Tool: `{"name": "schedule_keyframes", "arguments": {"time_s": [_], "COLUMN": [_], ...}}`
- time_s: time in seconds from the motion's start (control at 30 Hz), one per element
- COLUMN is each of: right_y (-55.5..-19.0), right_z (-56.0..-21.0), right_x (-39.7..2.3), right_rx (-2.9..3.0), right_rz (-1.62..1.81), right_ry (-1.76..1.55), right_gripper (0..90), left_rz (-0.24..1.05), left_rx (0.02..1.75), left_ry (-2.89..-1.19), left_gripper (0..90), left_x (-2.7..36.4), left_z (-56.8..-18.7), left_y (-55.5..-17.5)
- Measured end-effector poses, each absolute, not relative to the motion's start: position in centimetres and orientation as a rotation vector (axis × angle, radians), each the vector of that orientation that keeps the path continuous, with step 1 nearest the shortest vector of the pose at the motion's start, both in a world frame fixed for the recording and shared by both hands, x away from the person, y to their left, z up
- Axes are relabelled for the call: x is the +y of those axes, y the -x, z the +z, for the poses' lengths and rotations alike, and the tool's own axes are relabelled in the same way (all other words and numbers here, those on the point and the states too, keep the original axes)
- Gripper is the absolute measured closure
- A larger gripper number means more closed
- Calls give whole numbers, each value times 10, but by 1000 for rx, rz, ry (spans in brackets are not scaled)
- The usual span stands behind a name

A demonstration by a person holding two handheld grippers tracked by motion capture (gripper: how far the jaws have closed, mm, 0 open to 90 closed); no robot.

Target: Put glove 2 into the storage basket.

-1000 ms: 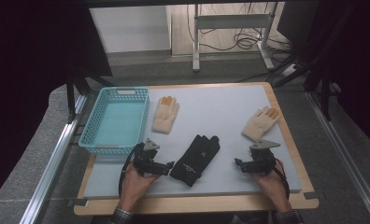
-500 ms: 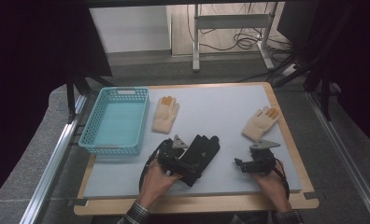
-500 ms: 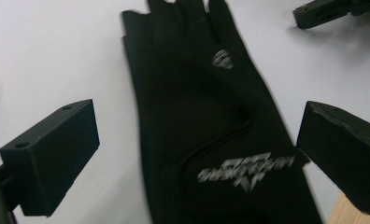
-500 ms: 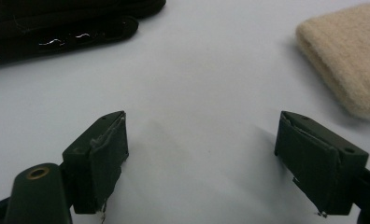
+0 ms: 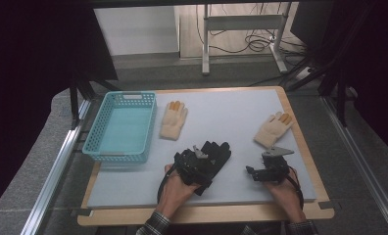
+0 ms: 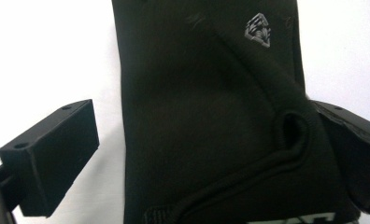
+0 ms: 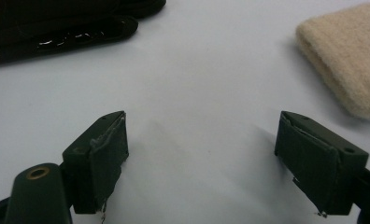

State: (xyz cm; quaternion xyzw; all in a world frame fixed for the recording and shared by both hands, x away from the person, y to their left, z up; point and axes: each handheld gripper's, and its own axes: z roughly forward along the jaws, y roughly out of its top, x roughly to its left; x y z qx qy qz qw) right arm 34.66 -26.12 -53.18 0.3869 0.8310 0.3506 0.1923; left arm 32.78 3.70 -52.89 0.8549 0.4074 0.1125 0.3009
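Observation:
A black glove (image 5: 217, 152) lies flat near the middle front of the grey mat (image 5: 231, 112). My left gripper (image 5: 198, 161) sits over its cuff end. In the left gripper view the black glove (image 6: 211, 107) runs up between the open jaws of the left gripper (image 6: 206, 158); a strip of mat shows between the left jaw and the fabric. A cream glove with orange fingertips (image 5: 174, 120) lies left of centre, and another cream glove (image 5: 273, 128) lies at the right. My right gripper (image 5: 256, 172) rests on the mat below that one, open with nothing between its jaws (image 7: 202, 158).
A teal plastic basket (image 5: 100, 126) with nothing visible inside stands at the mat's left side. The right gripper view has the cream glove's cuff (image 7: 346, 60) ahead right and the black glove's edge (image 7: 61, 28) ahead left. A wooden board edge (image 5: 206, 215) borders the mat in front.
My left gripper has moved right and forward from the bare mat onto the black glove's cuff. The right gripper has stayed where it was.

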Motion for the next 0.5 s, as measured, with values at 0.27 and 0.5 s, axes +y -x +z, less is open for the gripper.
{"name": "schedule_keyframes", "arguments": {"time_s": [0.27,0.5], "right_y": [-347,-346], "right_z": [-532,-532], "right_x": [-261,-261], "right_rx": [2331,2331], "right_rz": [983,983], "right_ry": [-1086,-1087], "right_gripper": [169,169], "left_rz": [291,298], "left_rx": [1014,1026], "left_ry": [-2328,-2325], "left_gripper": [0,260], "left_x": [26,38], "left_z": [-533,-525], "left_y": [-320,-323]}}
